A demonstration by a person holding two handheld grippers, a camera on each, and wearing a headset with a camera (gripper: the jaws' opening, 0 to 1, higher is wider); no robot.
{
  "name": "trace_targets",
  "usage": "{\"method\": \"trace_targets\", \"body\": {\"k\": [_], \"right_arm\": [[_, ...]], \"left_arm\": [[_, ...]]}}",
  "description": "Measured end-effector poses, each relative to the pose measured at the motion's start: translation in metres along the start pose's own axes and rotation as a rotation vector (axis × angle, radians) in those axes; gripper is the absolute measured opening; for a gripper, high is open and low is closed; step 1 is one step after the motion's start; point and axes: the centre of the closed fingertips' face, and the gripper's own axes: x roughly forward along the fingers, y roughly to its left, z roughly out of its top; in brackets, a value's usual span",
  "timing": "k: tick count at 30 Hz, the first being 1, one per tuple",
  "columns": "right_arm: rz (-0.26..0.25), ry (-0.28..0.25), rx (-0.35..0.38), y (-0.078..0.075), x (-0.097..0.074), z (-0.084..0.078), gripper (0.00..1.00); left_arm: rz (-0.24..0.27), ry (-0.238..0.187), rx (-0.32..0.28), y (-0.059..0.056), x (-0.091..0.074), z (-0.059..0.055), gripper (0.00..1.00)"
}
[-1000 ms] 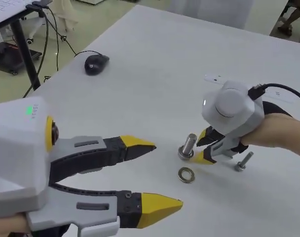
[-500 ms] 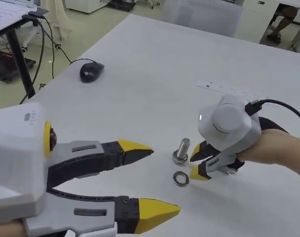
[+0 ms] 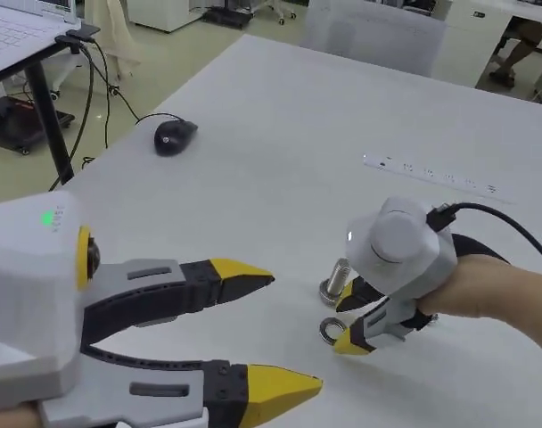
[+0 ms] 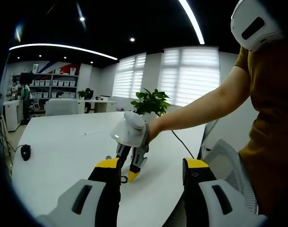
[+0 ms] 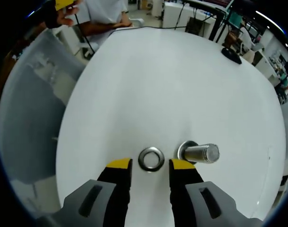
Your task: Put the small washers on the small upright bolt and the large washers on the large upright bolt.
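Washer (image 5: pixel 151 159): a steel ring lying flat on the white table (image 5: pixel 158 71), just beside the large upright bolt (image 5: pixel 199 152), with a slim gap between them.

Handling (judgement): rigid, light and smooth. Because it is thin and lies flush to the tabletop, it will likely skid or flip if nipped off-centre. The best hold is across the outer rim at opposite edges, tips low, with the hole kept free for threading.

Right gripper (image 5: pixel 150 164): jaws are parted slightly wider than the ring and stand to either side of it, with no contact seen and nothing held. The head view shows the same arrangement, with the tips low at the washer (image 3: pixel 332 331).

Left gripper (image 3: pixel 284 332): gapes wide and carries nothing, well apart from the bolt (image 3: pixel 339 279).

Holders: the washer sits loose on the table. I cannot tell whether the ring at the bolt's foot is the bolt's head or a washer already seated.

Computer mouse (image 3: pixel 175 135) lies far off.
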Motion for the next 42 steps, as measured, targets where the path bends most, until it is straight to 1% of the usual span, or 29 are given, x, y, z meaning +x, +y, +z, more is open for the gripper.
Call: {"method": "trace_targets", "body": {"k": [2,7,9,14,18,23,25,26,29,32,36,39,42], "right_arm": [[0.009,0.002,0.013,0.0002,0.0012,-0.0008,0.32],[0.015,0.015,0.014,0.0015,0.0051,-0.0038,0.32],[0.028,0.009,0.028,0.0027,0.0063,-0.0037,0.32],[0.041,0.008,0.026,0.0022,0.0063,-0.0040,0.32],[0.036,0.007,0.021,0.0025,0.0062,-0.0041,0.31],[0.034,0.014,0.018,0.0022,0.0062,-0.0042,0.31],[0.033,0.015,0.022,0.0021,0.0062,-0.0043,0.31],[0.028,0.015,0.030,0.0020,0.0060,-0.0042,0.30],[0.028,0.012,0.016,0.0047,0.0066,-0.0022,0.25],[0.029,0.013,0.022,0.0040,0.0063,-0.0023,0.25],[0.020,0.029,0.032,0.0041,0.0063,-0.0016,0.23],[0.020,0.023,0.038,0.0037,0.0061,-0.0011,0.22],[0.017,0.023,0.028,0.0034,0.0058,-0.0007,0.22]], "left_arm": [[0.002,0.001,0.001,0.0008,-0.0002,0.0000,0.51],[0.008,-0.002,-0.002,0.0024,-0.0007,0.0005,0.51],[0.010,-0.001,-0.005,0.0028,-0.0006,-0.0005,0.51],[0.012,0.005,-0.011,0.0034,0.0011,-0.0033,0.51],[0.013,-0.006,-0.014,0.0037,0.0025,-0.0011,0.51],[0.013,0.002,-0.011,0.0043,0.0043,-0.0030,0.51],[0.013,-0.001,-0.012,0.0040,0.0046,-0.0027,0.51],[0.014,-0.002,-0.013,0.0042,0.0048,-0.0028,0.51],[0.014,-0.001,-0.015,0.0036,0.0052,-0.0039,0.51],[0.011,0.002,-0.016,0.0024,0.0051,-0.0048,0.51],[0.012,-0.001,-0.016,0.0022,0.0043,-0.0042,0.51],[0.014,-0.001,-0.016,0.0022,0.0036,-0.0043,0.51],[0.014,0.002,-0.017,0.0018,0.0032,-0.0052,0.51]]}}
